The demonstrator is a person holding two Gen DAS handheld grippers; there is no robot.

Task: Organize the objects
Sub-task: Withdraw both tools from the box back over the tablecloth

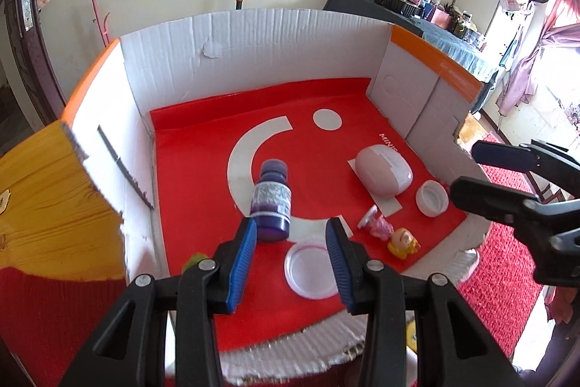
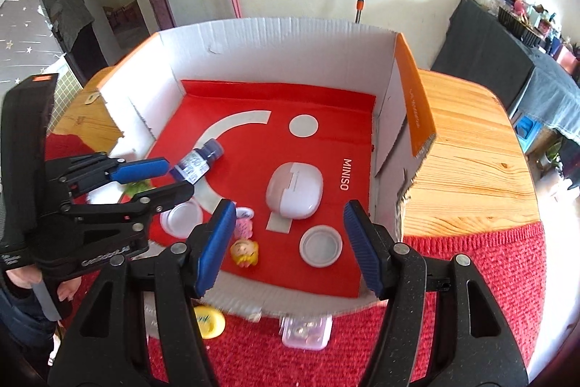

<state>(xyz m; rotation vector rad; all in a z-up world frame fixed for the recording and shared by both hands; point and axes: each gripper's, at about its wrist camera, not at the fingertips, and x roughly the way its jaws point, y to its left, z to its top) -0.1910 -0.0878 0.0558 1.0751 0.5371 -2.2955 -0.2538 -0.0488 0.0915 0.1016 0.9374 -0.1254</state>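
Note:
A cardboard box (image 1: pixel 253 60) (image 2: pixel 275 38) with a red floor holds a purple bottle (image 1: pixel 272 202) (image 2: pixel 197 162) lying on its side, a pink-white case (image 1: pixel 384 173) (image 2: pixel 294 190), two white lids (image 1: pixel 311 265) (image 1: pixel 432 197) (image 2: pixel 320 246) (image 2: pixel 181 217), a pink toy (image 1: pixel 378 223) (image 2: pixel 242 226) and a yellow-haired figurine (image 1: pixel 403 242) (image 2: pixel 245 252). My left gripper (image 1: pixel 291 263) (image 2: pixel 165 177) is open, just short of the bottle's base. My right gripper (image 2: pixel 286 247) (image 1: pixel 467 171) is open above the box's near edge.
The box sits on a wooden table (image 2: pixel 471 169) with a red knitted cloth (image 2: pixel 453 314) in front. A yellow round object (image 2: pixel 208 321) and a clear small container (image 2: pixel 306 332) lie on the cloth by the box's front edge.

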